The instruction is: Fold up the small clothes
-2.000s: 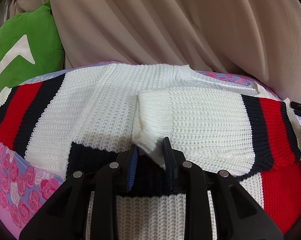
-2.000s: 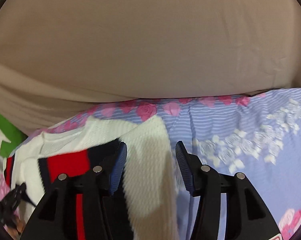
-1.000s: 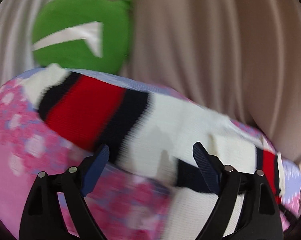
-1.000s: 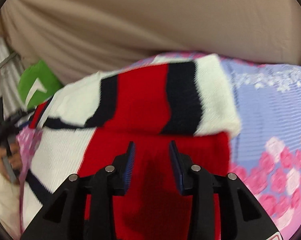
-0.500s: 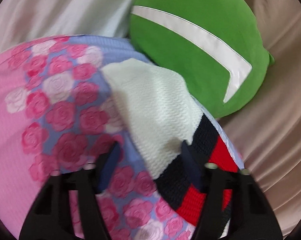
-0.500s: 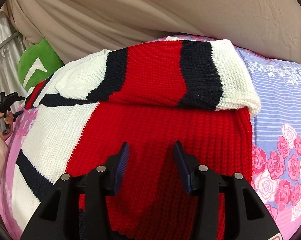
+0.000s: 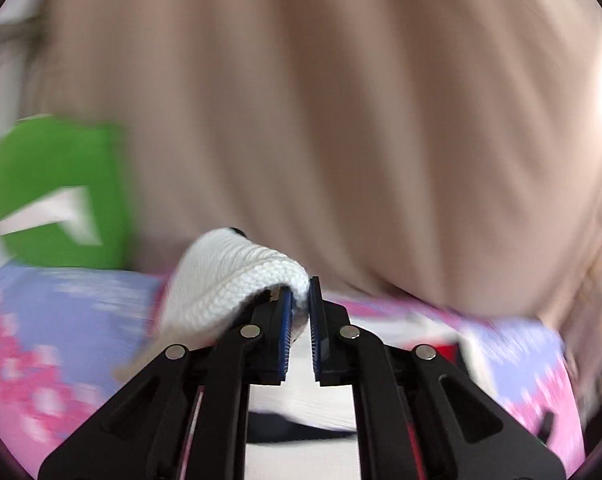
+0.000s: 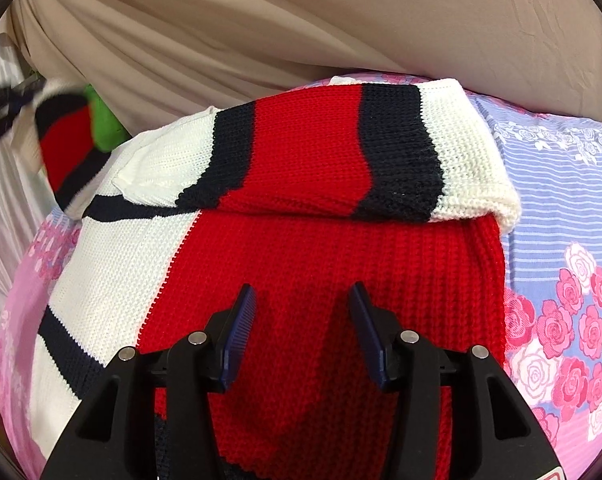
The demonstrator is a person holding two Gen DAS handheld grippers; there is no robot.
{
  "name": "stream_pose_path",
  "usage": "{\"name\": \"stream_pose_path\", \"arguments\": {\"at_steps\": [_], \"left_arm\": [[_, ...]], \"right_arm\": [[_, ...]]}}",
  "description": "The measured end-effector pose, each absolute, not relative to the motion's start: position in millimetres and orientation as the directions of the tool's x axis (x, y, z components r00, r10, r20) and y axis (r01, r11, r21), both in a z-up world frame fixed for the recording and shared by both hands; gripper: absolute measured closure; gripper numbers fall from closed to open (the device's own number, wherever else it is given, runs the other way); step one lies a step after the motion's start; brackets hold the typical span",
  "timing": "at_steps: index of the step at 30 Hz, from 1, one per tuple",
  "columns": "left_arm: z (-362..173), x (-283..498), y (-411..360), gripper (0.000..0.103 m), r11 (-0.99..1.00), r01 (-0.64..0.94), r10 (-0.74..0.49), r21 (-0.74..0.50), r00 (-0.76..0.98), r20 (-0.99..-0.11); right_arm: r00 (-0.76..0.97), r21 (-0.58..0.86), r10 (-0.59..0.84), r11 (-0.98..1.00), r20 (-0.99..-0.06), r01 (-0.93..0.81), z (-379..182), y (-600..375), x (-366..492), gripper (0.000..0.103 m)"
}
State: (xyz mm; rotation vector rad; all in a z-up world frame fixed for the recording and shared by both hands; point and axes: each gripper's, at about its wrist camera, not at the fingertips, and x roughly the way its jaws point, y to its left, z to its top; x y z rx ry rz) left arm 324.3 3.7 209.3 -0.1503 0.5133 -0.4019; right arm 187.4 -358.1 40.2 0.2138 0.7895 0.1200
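Left gripper [image 7: 299,300] is clamped tight on the white cuff [image 7: 237,276] of the sweater's left sleeve, lifted off the floral bed [image 7: 61,320]. Right gripper [image 8: 303,312] hangs half open with nothing between its jaws, over the red part of the sweater [image 8: 321,272]; the other striped sleeve [image 8: 341,152] lies folded across at 12 o'clock.

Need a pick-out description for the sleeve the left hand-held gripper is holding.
On the floral sheet lies a red, white and navy sweater. Its far-left sleeve is lifted off the bed, white cuff pinched in the left hand-held gripper; the other sleeve lies folded flat across the body.
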Motion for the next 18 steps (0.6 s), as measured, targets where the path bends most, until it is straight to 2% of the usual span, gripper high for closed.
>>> {"name": "stream_pose_path", "arguments": {"at_steps": [3, 4, 5, 7, 10, 12, 14, 16, 18], "left_arm": [[172.9, 311.3, -91.7, 0.092, 0.876, 0.450, -0.468, -0.173, 0.703, -0.536], [147.9, 307.5, -124.1, 0.088, 0.863, 0.479, -0.475, -0.159, 0.665, -0.576], [126.1, 306.1, -144.5, 0.079, 0.857, 0.492, -0.474, -0.155, 0.632, -0.613], [90.0, 288.6, -165.9, 0.074, 0.854, 0.493, -0.468, -0.167, 0.586, -0.662], [55.7, 281.1, -139.3, 0.074, 0.857, 0.465, -0.471, -0.224, 0.528, -0.706], [49.8, 274.6, -103.3, 0.069, 0.854, 0.437, -0.498, -0.281, 0.531, -0.686], [56.5, 266.7, -67.2, 0.050, 0.868, 0.397, -0.489, -0.298, 0.584, -0.648], [68.0, 260.1, -24.0, 0.037, 0.888, 0.338, -0.459, -0.310, 0.644, -0.612], [71.5, 263.9, 2.6, 0.034, 0.900, 0.279, -0.432, -0.333, 0.669, -0.605]], "right_arm": [[0.705, 0.258, 0.200, 0.966, -0.680, -0.025, 41.2, -360.6, 187.3, 0.048], [0.709, 0.269, 0.207, 0.963, -0.674, -0.026, 41.9, -362.5, 186.4, 0.047], [0.712, 0.280, 0.216, 0.960, -0.668, -0.029, 42.3, -363.9, 185.8, 0.046], [0.718, 0.304, 0.235, 0.952, -0.655, -0.034, 43.5, -368.0, 184.0, 0.045], [0.722, 0.343, 0.265, 0.938, -0.639, -0.041, 44.5, -373.6, 183.9, 0.044], [0.726, 0.366, 0.277, 0.930, -0.629, -0.038, 46.4, -378.1, 184.6, 0.043], [0.735, 0.377, 0.284, 0.925, -0.616, -0.042, 52.0, -380.4, 186.2, 0.043], [0.746, 0.363, 0.271, 0.931, -0.608, -0.043, 60.8, -378.4, 190.5, 0.043], [0.757, 0.313, 0.248, 0.948, -0.605, -0.059, 72.1, -367.8, 199.1, 0.043]]}}
